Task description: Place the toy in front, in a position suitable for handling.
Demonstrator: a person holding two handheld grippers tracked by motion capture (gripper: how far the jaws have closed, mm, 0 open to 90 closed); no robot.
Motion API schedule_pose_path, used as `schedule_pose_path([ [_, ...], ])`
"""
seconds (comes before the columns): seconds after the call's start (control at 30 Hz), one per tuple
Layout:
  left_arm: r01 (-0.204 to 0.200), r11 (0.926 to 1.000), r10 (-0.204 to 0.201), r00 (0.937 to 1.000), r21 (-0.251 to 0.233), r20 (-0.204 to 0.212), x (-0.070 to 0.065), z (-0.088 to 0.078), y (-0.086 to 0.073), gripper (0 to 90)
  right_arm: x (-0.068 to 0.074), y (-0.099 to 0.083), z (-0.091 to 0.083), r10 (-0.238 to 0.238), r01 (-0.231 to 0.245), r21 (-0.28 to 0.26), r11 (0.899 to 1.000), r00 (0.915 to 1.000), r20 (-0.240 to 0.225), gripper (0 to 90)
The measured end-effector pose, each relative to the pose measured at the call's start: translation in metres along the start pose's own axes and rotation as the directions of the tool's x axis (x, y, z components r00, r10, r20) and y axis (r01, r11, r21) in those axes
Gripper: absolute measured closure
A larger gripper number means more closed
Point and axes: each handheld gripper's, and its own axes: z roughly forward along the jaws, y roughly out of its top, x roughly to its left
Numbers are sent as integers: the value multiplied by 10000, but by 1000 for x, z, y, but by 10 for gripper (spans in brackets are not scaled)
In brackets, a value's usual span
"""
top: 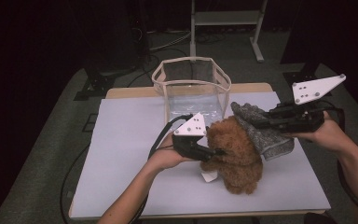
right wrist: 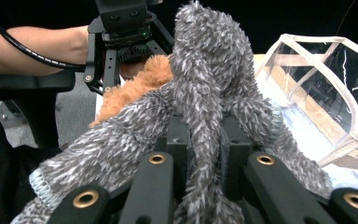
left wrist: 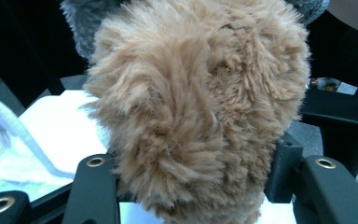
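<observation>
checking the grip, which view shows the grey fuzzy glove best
The right gripper view: the grey fuzzy glove fills the centre, pinched in the right gripper. The high view shows it draped beside the brown plush toy. The left gripper view catches a grey edge at the top.

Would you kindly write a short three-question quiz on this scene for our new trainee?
1. True or false: the left gripper has its jaws around the brown plush toy.
2. What does the right gripper hold?
A. the grey fuzzy glove
B. a metal spoon
C. a glass bottle
3. What stands on the table behind the toy?

Key
1. True: the plush sits between its jaws.
2. A: the jaws are shut on the glove.
3. A clear bag with pale trim, open at the top.
</observation>
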Motion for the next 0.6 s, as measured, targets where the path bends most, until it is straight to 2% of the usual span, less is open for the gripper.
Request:
schedule_pose_path([
  [0.13,236,9997,-236,9996,-18,-181,4,-8,-7,432,-3,-8,-1,191,-190,-135,9997,9998,89,771],
  [0.33,593,9981,-586,9975,160,-403,8,-23,-21,421,-1,-21,16,387,-391,-282,9988,9991,-146,771],
  [0.47,853,9960,-837,9951,280,-531,11,-38,-37,417,2,-32,37,484,-489,-124,9987,9980,-399,770],
  [0.6,1244,9919,-1226,9905,259,-622,13,-52,-58,415,1,-51,63,681,-684,-24,9977,9960,-582,769],
])
